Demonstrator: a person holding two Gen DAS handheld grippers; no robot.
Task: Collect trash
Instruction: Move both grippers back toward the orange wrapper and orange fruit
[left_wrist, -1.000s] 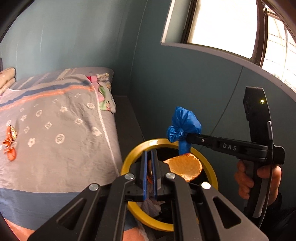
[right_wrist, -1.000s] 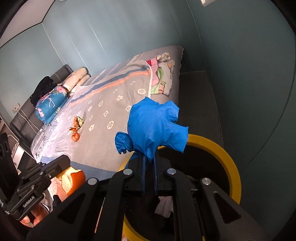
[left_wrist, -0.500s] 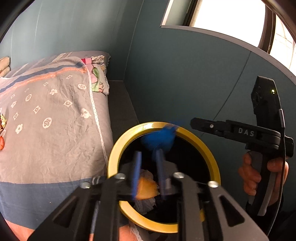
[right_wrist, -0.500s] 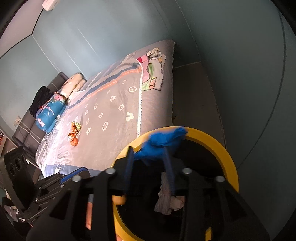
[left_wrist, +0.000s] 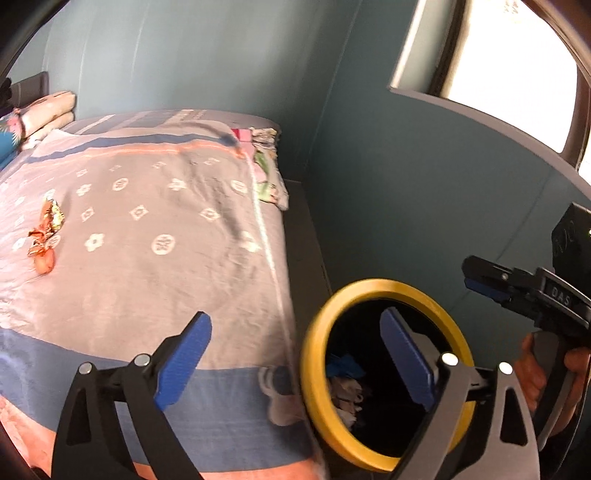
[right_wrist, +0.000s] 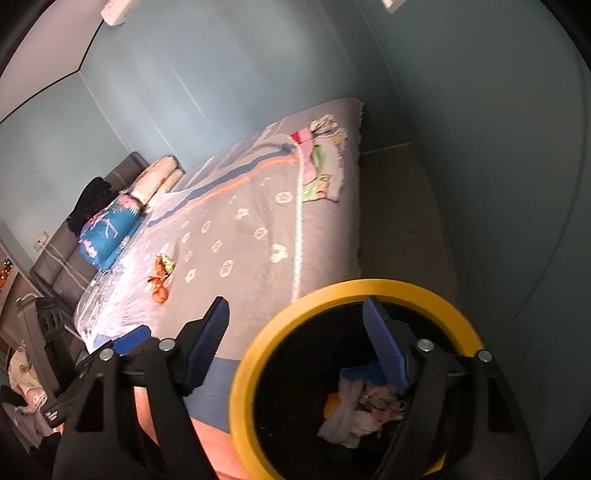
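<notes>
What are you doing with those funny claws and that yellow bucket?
A person is tidying trash off a bed using a claw-like gripper in each hand. The left gripper and the right gripper have just been opening above the yellow-rimmed bin beside the bed, and nothing is between their jaws. A blue glove and an orange scrap lie inside the bin with other rubbish. Shiny wrappers are still on the bedspread.

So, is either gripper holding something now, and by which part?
Nothing is held. The left gripper and right gripper have just been opening, with nothing between their jaws.
</notes>
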